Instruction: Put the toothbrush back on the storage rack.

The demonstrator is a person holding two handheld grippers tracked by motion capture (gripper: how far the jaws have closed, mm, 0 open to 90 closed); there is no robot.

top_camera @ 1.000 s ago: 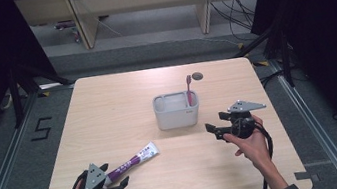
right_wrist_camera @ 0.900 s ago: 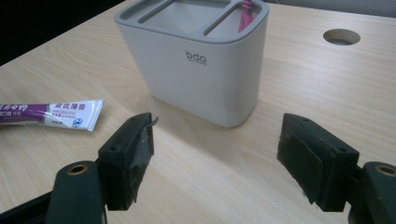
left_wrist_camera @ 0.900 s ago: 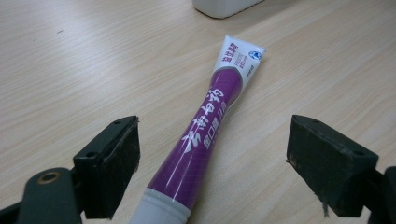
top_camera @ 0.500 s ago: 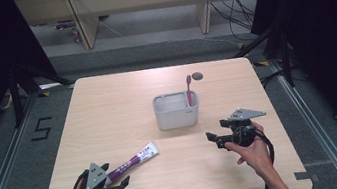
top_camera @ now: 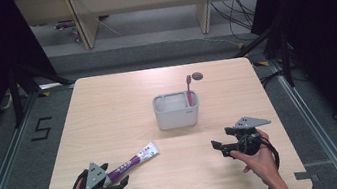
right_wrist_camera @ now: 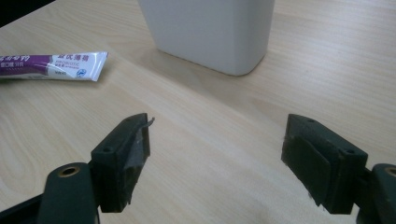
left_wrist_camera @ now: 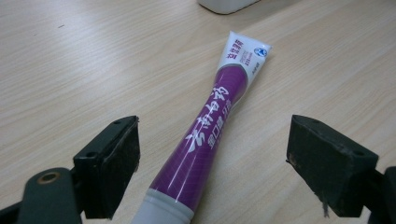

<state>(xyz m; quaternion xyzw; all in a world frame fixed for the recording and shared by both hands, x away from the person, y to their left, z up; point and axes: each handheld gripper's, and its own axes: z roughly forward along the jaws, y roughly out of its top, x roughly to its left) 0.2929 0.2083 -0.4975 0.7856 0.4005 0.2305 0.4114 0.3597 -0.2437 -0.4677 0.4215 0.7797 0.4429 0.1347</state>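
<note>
Toothpaste tube [left_wrist_camera: 212, 126] is lying flat on the worktop [top_camera: 123, 106] right between the jaws of my left tongs [left_wrist_camera: 215, 163], pads standing wide apart and not touching it. Its long axis is running straight out ahead of those tongs, grey cap end nearest me, flat crimped tail pointing away toward the white holder [top_camera: 177, 110]. My left tongs are far nearer; my right tongs [right_wrist_camera: 217, 154] are hovering low over bare wood, jaws having just been opening, now spread with nothing between them, the tube's tail off to their far left. The tube is glossy purple and white, soft plastic. The holder is smooth, rounded, with a pink toothbrush [top_camera: 189, 90] standing inside.
</note>
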